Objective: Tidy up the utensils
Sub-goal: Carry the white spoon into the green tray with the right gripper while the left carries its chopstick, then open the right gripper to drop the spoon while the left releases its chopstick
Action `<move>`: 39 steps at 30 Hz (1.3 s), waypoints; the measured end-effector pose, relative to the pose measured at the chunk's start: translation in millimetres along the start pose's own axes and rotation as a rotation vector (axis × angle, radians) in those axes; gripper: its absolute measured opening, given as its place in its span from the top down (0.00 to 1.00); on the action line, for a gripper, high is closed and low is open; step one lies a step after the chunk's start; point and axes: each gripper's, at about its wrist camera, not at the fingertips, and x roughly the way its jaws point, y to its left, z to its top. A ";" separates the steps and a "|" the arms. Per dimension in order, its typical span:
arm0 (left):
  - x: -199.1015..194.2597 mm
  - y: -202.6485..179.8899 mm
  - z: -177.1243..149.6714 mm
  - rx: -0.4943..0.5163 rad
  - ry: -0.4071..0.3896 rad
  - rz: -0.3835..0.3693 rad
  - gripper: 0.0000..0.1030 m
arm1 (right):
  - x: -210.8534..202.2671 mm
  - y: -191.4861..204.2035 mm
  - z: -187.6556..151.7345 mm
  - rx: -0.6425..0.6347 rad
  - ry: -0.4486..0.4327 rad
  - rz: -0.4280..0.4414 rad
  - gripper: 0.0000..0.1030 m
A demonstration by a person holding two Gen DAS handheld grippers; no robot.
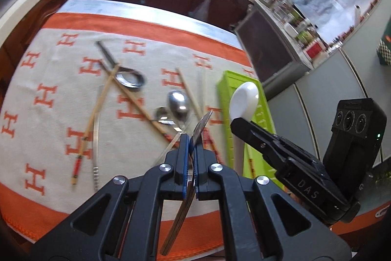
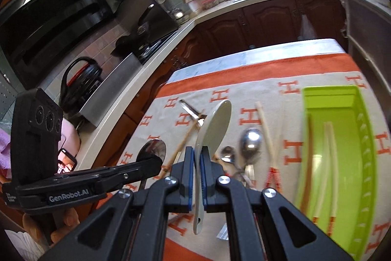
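The left tongs [image 1: 193, 138] grip a metal spoon [image 1: 199, 129]; the right tongs [image 2: 197, 153] clench a white spoon [image 2: 215, 124]. Beyond both, more spoons [image 2: 250, 138] and chopsticks [image 1: 97, 109] lie loose on the bench cloth [image 1: 48, 65]. Right of the right tongs, the green tray [image 2: 366, 158] holds chopsticks

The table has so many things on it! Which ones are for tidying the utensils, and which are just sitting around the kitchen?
For the job: green tray, white spoon, metal spoon in the left hand-held gripper, loose spoons, chopsticks.

Just lying about: kettle, stove, phone.
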 end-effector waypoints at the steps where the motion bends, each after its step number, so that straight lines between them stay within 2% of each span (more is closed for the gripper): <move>1: 5.2 -15.0 2.1 0.018 0.007 -0.011 0.99 | -7.1 -9.9 0.1 0.009 -0.006 -0.019 0.96; 6: 38.5 -67.8 11.2 0.043 0.063 -0.052 0.99 | -33.8 -60.1 -3.5 0.067 -0.007 -0.097 0.95; 12: 96.1 -106.1 20.2 -0.018 0.154 -0.069 0.98 | -41.6 -97.6 -20.0 0.104 0.050 -0.156 0.95; 19: 155.0 -118.8 10.6 -0.053 0.193 -0.033 0.98 | -31.3 -109.7 -37.9 0.079 0.136 -0.218 0.95; 24: 182.9 -111.4 -3.7 -0.041 0.216 0.030 0.98 | -21.5 -120.1 -42.7 0.096 0.188 -0.286 0.95; 30: 182.4 -111.8 -17.5 0.032 0.207 0.069 0.98 | -19.0 -122.0 -43.9 0.123 0.204 -0.301 0.94; 35: 159.9 -121.9 -22.5 0.126 0.187 0.110 0.95 | -26.4 -117.7 -43.1 0.140 0.183 -0.289 0.93; 37: 148.3 -123.2 -23.4 0.148 0.170 0.113 0.90 | -29.2 -113.3 -43.4 0.134 0.177 -0.295 0.89; 39: 136.3 -121.6 -23.7 0.159 0.154 0.118 0.75 | -30.7 -109.4 -43.1 0.134 0.171 -0.301 0.85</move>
